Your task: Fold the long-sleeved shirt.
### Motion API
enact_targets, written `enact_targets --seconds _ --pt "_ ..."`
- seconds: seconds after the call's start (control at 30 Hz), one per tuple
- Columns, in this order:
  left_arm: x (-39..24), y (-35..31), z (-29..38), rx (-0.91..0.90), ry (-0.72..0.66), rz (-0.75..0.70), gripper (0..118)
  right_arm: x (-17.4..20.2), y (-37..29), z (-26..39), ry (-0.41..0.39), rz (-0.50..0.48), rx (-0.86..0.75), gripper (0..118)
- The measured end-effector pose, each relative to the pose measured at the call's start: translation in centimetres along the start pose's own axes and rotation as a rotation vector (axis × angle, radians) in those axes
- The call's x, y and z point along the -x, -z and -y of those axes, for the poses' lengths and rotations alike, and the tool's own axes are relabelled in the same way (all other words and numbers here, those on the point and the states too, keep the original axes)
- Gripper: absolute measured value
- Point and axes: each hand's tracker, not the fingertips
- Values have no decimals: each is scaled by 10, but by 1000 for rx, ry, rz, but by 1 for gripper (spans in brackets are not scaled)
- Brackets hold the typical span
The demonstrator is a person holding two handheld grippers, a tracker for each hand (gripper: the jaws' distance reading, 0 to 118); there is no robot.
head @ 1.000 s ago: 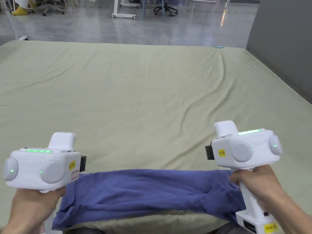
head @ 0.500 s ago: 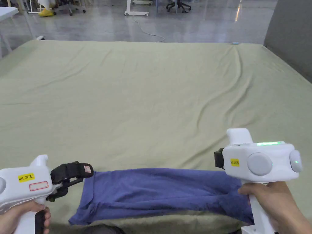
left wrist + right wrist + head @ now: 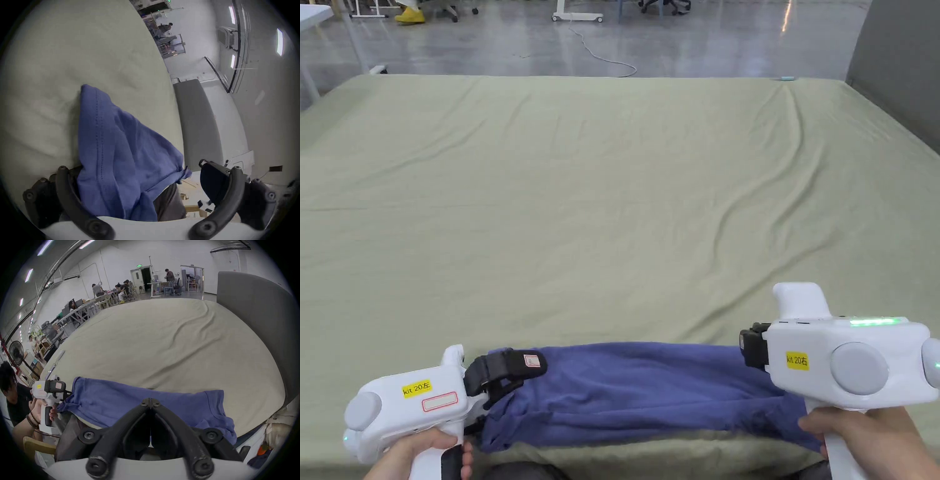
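The bed [image 3: 625,187] spreads wide and green under me; the long-sleeved shirt [image 3: 637,394] lies bunched in a band along its near edge at six o'clock, partly hanging off; my left gripper [image 3: 141,181] has its jaws spread wide around the shirt's end at seven o'clock, gripping nothing; my right gripper [image 3: 150,400] has its jaws pressed together, apparently empty; I judge a partial bite could drag the shirt off the edge.

Head view overhead — gripper views low.
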Motion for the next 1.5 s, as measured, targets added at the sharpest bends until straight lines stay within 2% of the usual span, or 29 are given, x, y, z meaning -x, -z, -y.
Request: enact_targets --seconds 0.03,0.07,0.1,0.13,0.17,0.2,0.23,0.27,0.3,0.33,0.37,0.47,0.63,0.73,1.0,1.07,1.17,1.3,1.43,1.5 --pt "3 0 -6 2 5 -3 118 2 0 2 4 -3 3 0" --pt "-26 7 29 3 18 -4 118 2 1 2 10 -5 5 0" --pt "-29 10 31 12 48 -12 118 2 2 3 14 -6 7 0" --pt "-33 12 33 22 90 -46 114 2 3 3 16 -5 9 0" --pt "-38 12 34 40 132 -76 86 3 2 4 17 -5 10 0" --pt "-56 11 46 60 191 -137 0 3 3 4 18 -3 12 0" --pt "-59 15 49 37 218 -238 1 2 3 4 18 -2 13 0" --pt "-53 24 53 52 263 -405 1 2 3 4 18 0 15 0" --pt "-41 22 45 76 204 -279 1 1 2 4 16 1 17 0" --pt "-36 21 31 33 222 -229 1 0 1 4 15 4 16 0" --pt "-37 23 32 25 255 -297 1 0 0 4 16 9 13 0" --pt "-40 16 27 -8 277 -310 1 -4 -3 3 23 9 8 0" --pt "-27 -21 9 -87 238 -309 1 -5 -8 2 27 8 -1 0" --pt "-35 -46 7 -145 255 -408 0 -8 -8 2 30 6 -8 0" --pt "-39 -132 -12 -284 159 -497 0 -15 -5 -1 46 -6 -15 0" --pt "-46 -135 -11 -254 156 -470 1 -16 -5 -2 49 -10 -19 0" --pt "-87 -124 1 -209 227 -362 1 -19 -4 -2 57 -20 -26 0" --pt "-153 -88 19 -154 284 -149 1 -22 -6 -2 59 -22 -36 0" --pt "-216 -20 41 -20 300 -104 1 -30 -12 0 72 -12 -49 0" --pt "-237 23 55 59 346 -144 1 -36 -16 3 85 -8 -56 0"
